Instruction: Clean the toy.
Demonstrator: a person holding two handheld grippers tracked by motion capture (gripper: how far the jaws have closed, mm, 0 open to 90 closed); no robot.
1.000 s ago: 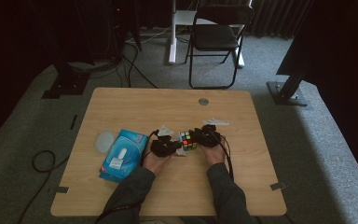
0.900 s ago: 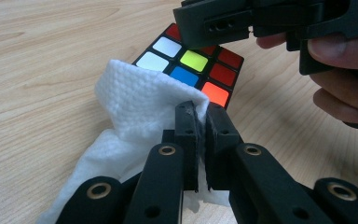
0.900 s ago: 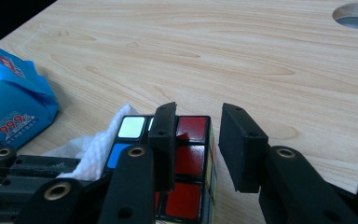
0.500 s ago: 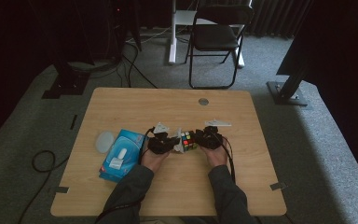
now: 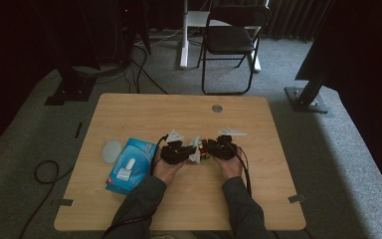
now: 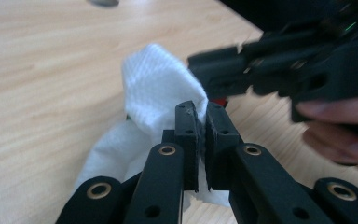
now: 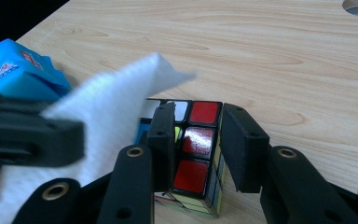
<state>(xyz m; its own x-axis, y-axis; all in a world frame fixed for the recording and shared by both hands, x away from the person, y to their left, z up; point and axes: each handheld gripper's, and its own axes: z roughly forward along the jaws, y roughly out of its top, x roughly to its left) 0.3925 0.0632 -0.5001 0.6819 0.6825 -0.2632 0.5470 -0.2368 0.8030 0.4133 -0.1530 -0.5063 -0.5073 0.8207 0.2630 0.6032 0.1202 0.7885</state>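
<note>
Cube (image 5: 205, 148) time: from the high view we've got the puzzle cube sitting near the middle of the table (image 5: 144, 112), right between our two grippers. Our left gripper (image 5: 188, 153) and right gripper (image 5: 210, 148) are nose to nose over it, with a white tissue (image 5: 195, 152) in between. A blue tissue pack (image 5: 132, 164) lies just left of our left hand, with a pale round lid (image 5: 112, 151) beside that.

Left gripper view: our jaws are pressed together, pinching the white tissue (image 6: 158, 100). It bunches up right ahead of the tips, and the other gripper (image 6: 279, 70) is just beyond it.

Right gripper view: our jaws sit either side of the cube (image 7: 196, 149), red stickers facing us. The left one touches it; the right one looks slightly off it, so we can't tell if it's really clamped. The tissue (image 7: 102, 126) drapes over the cube's left side.
</note>
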